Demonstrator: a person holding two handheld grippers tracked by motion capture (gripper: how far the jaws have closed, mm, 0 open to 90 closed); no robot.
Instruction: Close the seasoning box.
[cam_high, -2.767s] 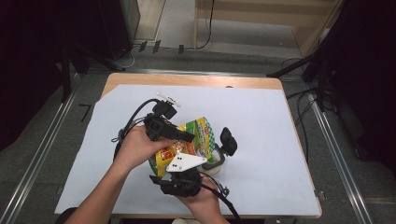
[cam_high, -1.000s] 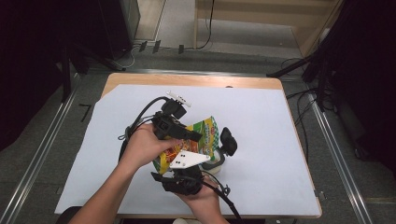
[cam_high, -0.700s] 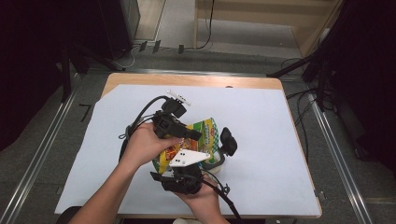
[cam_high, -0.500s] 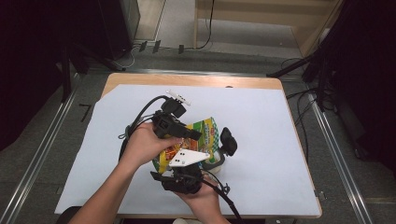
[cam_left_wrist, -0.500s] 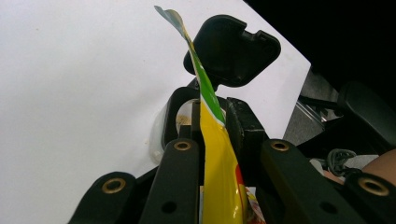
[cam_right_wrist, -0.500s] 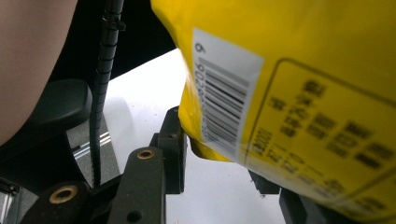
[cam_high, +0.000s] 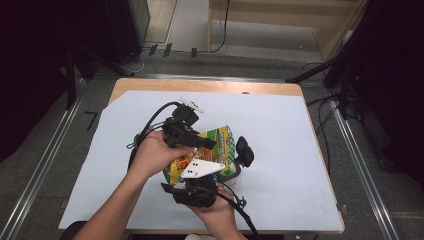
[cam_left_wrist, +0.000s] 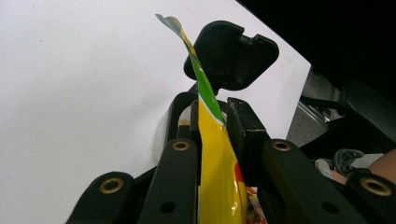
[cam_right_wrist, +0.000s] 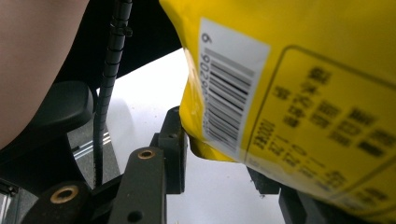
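- Snack bag (cam_high: 207, 150), yellow with a green top edge, is held up over the middle of the desk (cam_high: 300, 150) in the high view, between the two grippers. The left gripper (cam_high: 192, 140) meets it from the far left side, the right gripper (cam_high: 197, 192) from the near side, below. A small pale container (cam_high: 231, 172) with a black lid (cam_high: 244, 151) sits just beside the bag on its right; whether they touch cannot be told.
- Left gripper view: the left gripper (cam_left_wrist: 212, 123) has its jaws pressed together on the bag (cam_left_wrist: 217, 177), whose thin edge runs straight up between them and rises past the tips. The black lid (cam_left_wrist: 231, 53) lies directly beyond, with the container below it.
- Right gripper view: the barcode face of the bag (cam_right_wrist: 289, 93) hangs above and across the right gripper (cam_right_wrist: 219, 154). Its lower corner dips between the jaws, which stand apart; the right-hand jaw is mostly hidden, so contact cannot be confirmed.
- Judgement: the left gripper carries the bag, and the opening appears to point toward the container.
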